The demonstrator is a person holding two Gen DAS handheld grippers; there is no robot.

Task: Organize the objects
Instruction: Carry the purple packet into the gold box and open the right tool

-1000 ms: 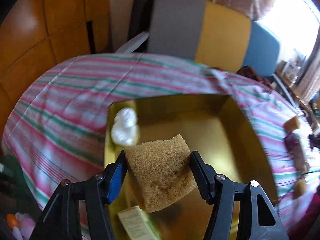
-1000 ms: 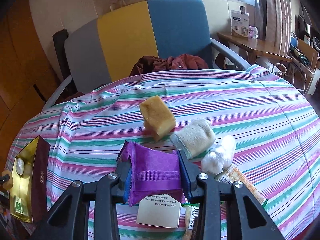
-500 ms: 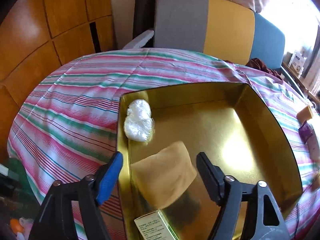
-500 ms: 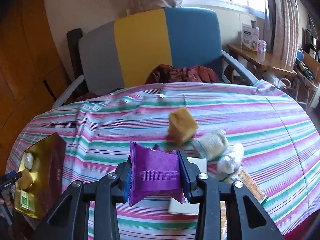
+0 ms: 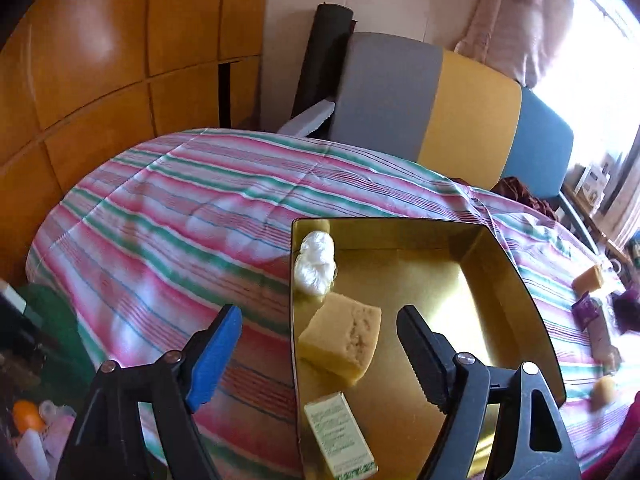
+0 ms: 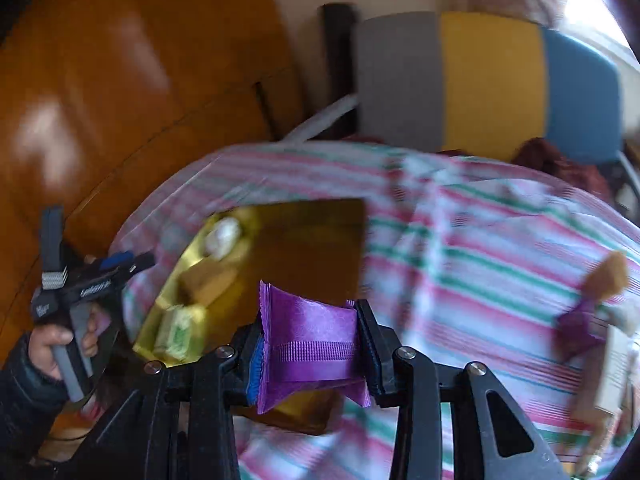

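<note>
A gold box (image 5: pixel 500 264) lies open on the striped tablecloth (image 5: pixel 180 220). Inside it lie a yellow sponge (image 5: pixel 340 338), a white plastic bundle (image 5: pixel 316 264) and a small green-printed carton (image 5: pixel 340 436). My left gripper (image 5: pixel 320 344) is open and empty, its jaws wide apart above the box's left wall and the sponge. My right gripper (image 6: pixel 308 344) is shut on a purple packet (image 6: pixel 308 336) and holds it above the near corner of the gold box (image 6: pixel 320 240). The left gripper (image 6: pixel 96 272) also shows in the blurred right wrist view.
More items lie on the cloth to the right: another yellow sponge (image 5: pixel 588 278), a purple packet (image 5: pixel 586 310), and a white carton (image 6: pixel 612 372). A grey, yellow and blue chair (image 5: pixel 448 108) stands behind the table. Wooden panelling (image 5: pixel 100 60) is on the left.
My left gripper let go of the sponge, which now rests in the box, then drew back and left. My right gripper carried the purple packet left to above the box.
</note>
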